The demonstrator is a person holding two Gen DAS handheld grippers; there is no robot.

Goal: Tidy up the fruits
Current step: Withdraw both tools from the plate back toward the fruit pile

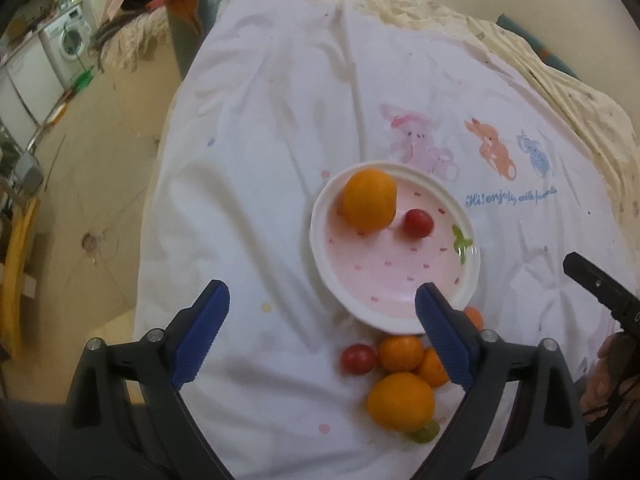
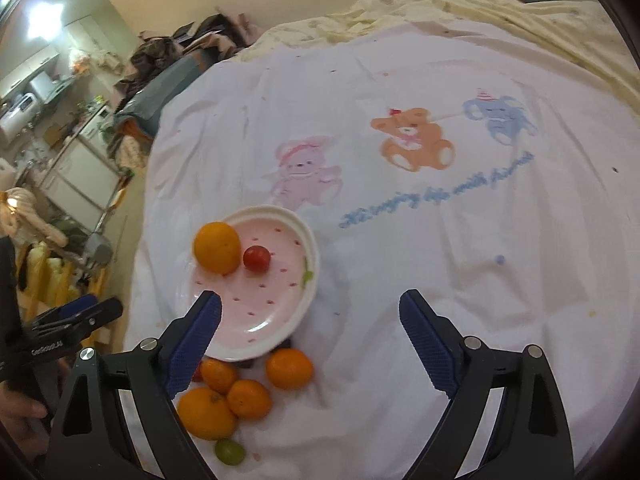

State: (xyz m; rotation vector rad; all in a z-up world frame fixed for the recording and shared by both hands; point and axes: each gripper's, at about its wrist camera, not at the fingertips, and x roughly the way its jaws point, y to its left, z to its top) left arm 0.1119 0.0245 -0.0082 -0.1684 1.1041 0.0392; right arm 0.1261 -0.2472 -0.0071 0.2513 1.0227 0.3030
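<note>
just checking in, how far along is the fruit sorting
Done: one orange and one red tomato sit on the plate. In hand: nothing; the left gripper and right gripper are both open and empty. Left: the pile on the sheet beside the plate, at least four oranges, a tomato and a green fruit.

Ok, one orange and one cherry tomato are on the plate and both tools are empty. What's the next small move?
Probably lower the open right tool onto the lone orange just below the plate. It sits apart from the clustered fruit, so the fingers can straddle it cleanly, and the plate has bare space.
</note>
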